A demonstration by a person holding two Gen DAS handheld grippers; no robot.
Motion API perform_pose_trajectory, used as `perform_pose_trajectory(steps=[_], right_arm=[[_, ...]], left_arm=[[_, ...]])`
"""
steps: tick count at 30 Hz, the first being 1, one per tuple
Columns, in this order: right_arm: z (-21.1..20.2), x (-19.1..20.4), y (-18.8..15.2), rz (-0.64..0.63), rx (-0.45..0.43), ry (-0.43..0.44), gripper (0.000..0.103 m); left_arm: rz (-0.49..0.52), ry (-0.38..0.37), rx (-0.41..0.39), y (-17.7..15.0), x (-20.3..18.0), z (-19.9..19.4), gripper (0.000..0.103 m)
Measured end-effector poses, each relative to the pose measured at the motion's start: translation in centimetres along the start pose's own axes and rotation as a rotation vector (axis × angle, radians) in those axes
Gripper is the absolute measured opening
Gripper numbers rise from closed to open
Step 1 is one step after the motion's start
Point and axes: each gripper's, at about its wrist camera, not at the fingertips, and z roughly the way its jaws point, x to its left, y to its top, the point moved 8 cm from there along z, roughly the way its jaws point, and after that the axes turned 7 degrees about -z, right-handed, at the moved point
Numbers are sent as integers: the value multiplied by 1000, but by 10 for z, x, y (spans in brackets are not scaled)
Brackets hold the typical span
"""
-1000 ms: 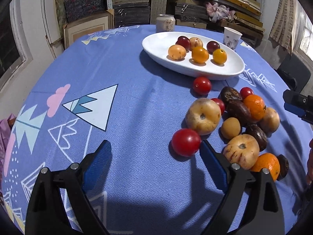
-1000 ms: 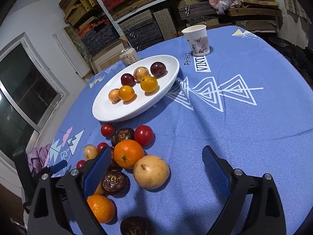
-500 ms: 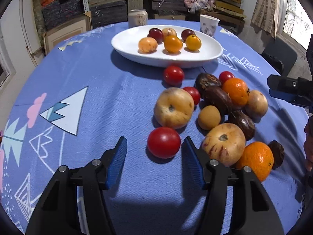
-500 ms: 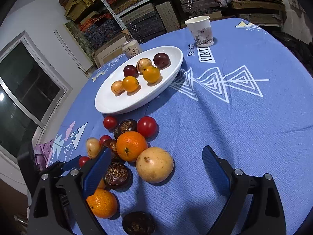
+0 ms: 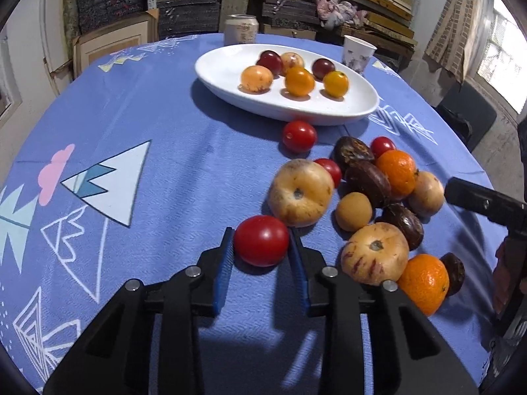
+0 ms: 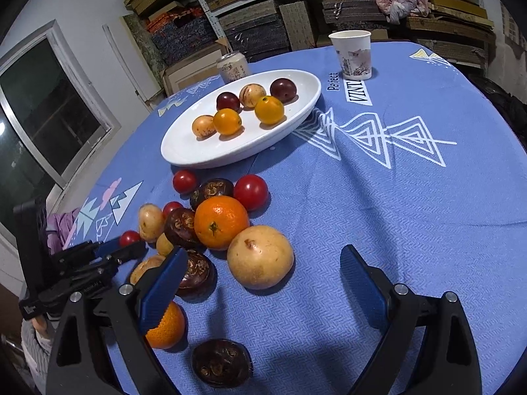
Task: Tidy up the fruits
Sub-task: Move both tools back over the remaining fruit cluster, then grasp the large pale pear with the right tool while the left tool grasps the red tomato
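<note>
From the left wrist view, the left gripper (image 5: 261, 243) had just been closing; its jaws now pinched the red tomato (image 5: 261, 240) on the bench (image 5: 164, 138), near the loose pile. The white dish (image 5: 227, 65) held six fruits. From the right wrist view, the right gripper (image 6: 263, 271), unmoved, stood open and empty; two oranges (image 6: 220, 222) showed.

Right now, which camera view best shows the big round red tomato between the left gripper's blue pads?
The left wrist view: the big round red tomato sits whole between the left gripper, whose jaws have just been closing. The right wrist view shows only a small part of it, behind that gripper.
</note>
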Motion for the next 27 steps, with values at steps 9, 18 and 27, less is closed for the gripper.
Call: perform_pose_trajectory(steps=[9, 18, 27], right_arm=[[10, 10, -9, -119, 36, -71, 73], [17, 12, -11, -182, 41, -129, 56], [15, 14, -9, -195, 25, -133, 47]], left_arm=[[-62, 46, -7, 6, 19, 0, 32], [-40, 61, -4, 4, 16, 2, 32], [-29, 72, -18, 4, 14, 1, 32]])
